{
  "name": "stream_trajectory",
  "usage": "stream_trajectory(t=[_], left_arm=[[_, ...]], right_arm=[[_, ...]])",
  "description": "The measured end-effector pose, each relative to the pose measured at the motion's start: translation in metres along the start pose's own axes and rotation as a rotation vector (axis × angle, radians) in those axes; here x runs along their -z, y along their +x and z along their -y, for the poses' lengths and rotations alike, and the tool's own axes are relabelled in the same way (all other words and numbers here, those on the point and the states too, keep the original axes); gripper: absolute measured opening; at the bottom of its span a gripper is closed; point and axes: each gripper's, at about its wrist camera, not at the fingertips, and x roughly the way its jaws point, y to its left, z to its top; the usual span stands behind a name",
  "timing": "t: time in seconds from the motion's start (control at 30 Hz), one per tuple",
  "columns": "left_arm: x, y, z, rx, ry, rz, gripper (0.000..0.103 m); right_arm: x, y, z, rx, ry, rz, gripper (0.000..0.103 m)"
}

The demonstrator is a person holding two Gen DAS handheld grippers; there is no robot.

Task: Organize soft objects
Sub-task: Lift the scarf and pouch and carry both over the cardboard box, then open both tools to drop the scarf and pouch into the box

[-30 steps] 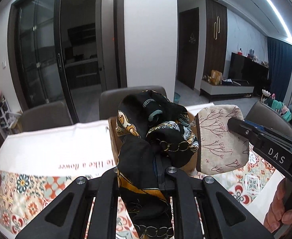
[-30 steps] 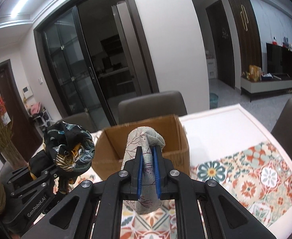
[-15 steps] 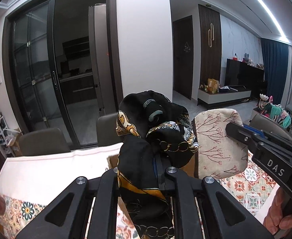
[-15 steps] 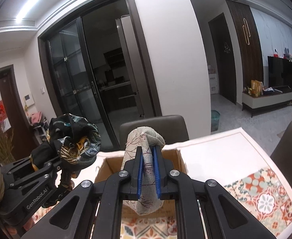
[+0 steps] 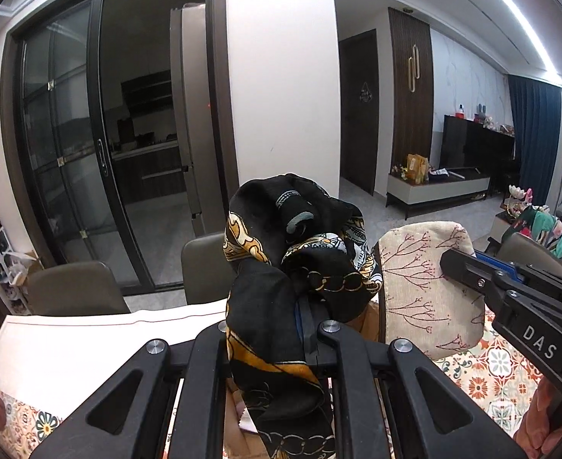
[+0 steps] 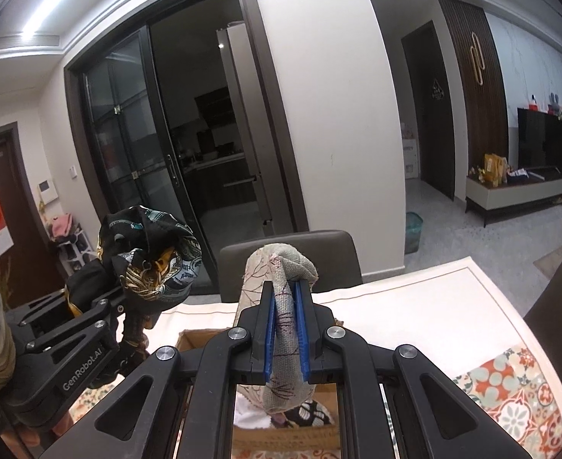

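My left gripper (image 5: 307,317) is shut on a black and gold patterned scarf (image 5: 296,252) that bunches above the fingers and hangs below them. My right gripper (image 6: 285,306) is shut on a beige fabric pouch with a red twig print (image 6: 281,279). Both are held above an open cardboard box (image 6: 193,338) on the table. The pouch (image 5: 422,279) sits just right of the scarf in the left wrist view, and the scarf (image 6: 147,256) shows at the left of the right wrist view. Some soft things lie inside the box (image 6: 311,415).
The table carries a white runner (image 5: 89,340) over a floral tiled cloth (image 6: 510,394). Grey chairs (image 5: 74,290) stand along the far side. Behind them are glass sliding doors (image 5: 89,160) and a white pillar (image 5: 281,95).
Both grippers have risen and moved forward over the box with their cloth loads; the box has dropped to the bottom of both views. Both grips are unchanged.
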Motion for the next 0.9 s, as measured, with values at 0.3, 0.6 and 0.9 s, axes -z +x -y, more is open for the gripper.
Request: stream_trajectory(t=[0.3, 0.6, 0.9], left_arm=[[0.009, 0.051, 0.005, -0.008, 0.020, -0.097, 0.014], [0.047, 0.094, 0.008, 0.015, 0.003, -0.287, 0.014], [0.075, 0.101, 0.019, -0.007, 0.035, -0.425, 0.031]], right_arm=[[0.013, 0.045, 0.007, -0.012, -0.007, -0.086, 0.012], [0.034, 0.088, 0.020, -0.010, -0.003, -0.206, 0.012], [0.056, 0.115, 0.034, -0.013, -0.024, -0.348, 0.013]])
